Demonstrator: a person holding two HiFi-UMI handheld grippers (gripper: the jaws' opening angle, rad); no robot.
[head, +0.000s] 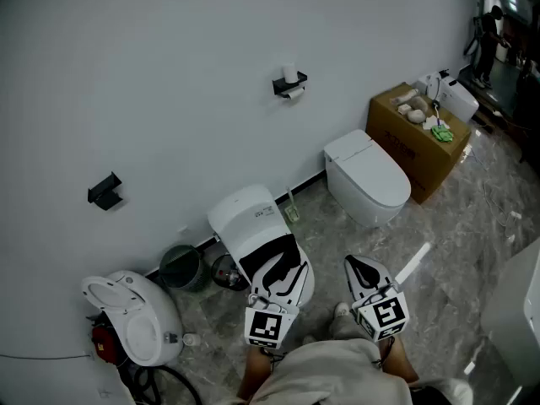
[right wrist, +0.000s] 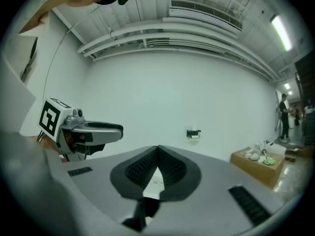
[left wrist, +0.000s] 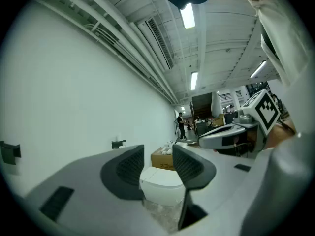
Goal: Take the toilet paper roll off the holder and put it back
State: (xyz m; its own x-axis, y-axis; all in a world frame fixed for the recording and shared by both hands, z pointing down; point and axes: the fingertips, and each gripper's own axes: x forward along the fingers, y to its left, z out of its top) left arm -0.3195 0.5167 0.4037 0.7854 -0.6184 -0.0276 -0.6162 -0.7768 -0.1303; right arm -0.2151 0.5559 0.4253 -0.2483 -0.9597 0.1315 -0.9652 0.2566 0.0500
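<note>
Toilet paper roll (head: 290, 75) is sitting on top of the black wall holder (head: 289, 86), well ahead of both sets of fingers, with neither touching it. A loose end of paper is hanging just under the holder.

Left gripper (left wrist: 158, 154): its fingers (left wrist: 129, 168) are standing a little apart and gripping nothing. Through the gap between them a white toilet (left wrist: 160, 181) is showing, well beyond the fingertips, with a cardboard box (left wrist: 164, 158) behind it. The holder is appearing up and to the left of the left fingertips in the left gripper view.

Right gripper (right wrist: 157, 149): its fingers are meeting tip to tip and carrying nothing. The holder is appearing ahead and to the right of these fingertips in the right gripper view, and the cardboard box is lying farther right.

In the head view both grippers are being held side by side near the person's body, apart from each other. The left fingers are reaching over a nearer toilet (head: 245, 213). A second black holder (head: 105, 191) is hanging on the wall far to the left of the left fingers.
</note>
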